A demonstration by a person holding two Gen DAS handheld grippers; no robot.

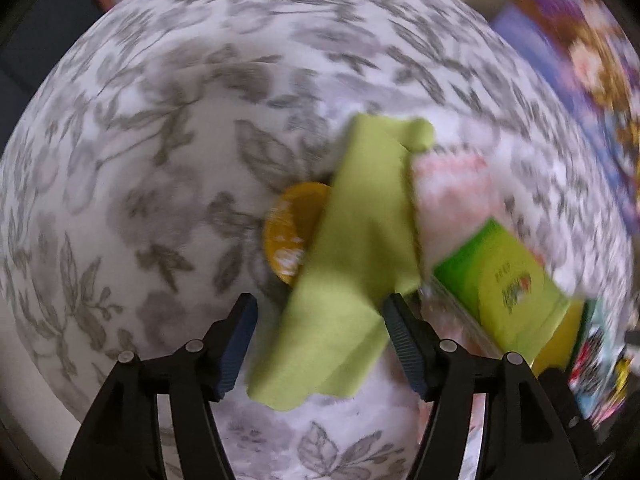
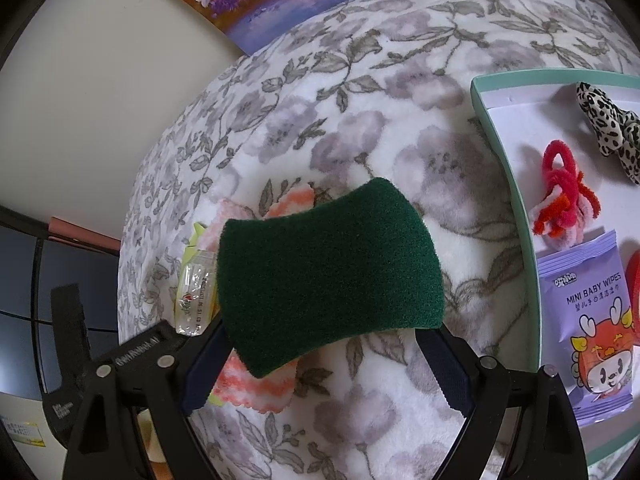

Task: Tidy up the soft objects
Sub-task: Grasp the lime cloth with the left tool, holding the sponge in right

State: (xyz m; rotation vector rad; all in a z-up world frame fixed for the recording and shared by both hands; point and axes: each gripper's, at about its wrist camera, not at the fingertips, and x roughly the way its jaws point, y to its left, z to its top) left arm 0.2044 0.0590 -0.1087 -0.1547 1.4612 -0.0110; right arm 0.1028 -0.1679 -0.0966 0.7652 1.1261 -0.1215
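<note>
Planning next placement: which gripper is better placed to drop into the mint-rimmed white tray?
Right, probably. The right gripper is shut on the dark green scouring sponge, tray close beside it. The left gripper stands open around the lime-green cloth, gripping nothing; no tray in its view.

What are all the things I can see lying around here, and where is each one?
Green scouring sponge: one, dark green, between the right fingers.
Lime-green cloth: one, between the open left fingers.
Yellow round lid: one, partly under the cloth.
Green box: one, right of the cloth.
Mint-rimmed tray: one, at right.
Purple baby wipes pack: one, in the tray.
Red fuzzy loops: one bunch, in the tray.
Left gripper: black.
Right gripper: black.
</note>
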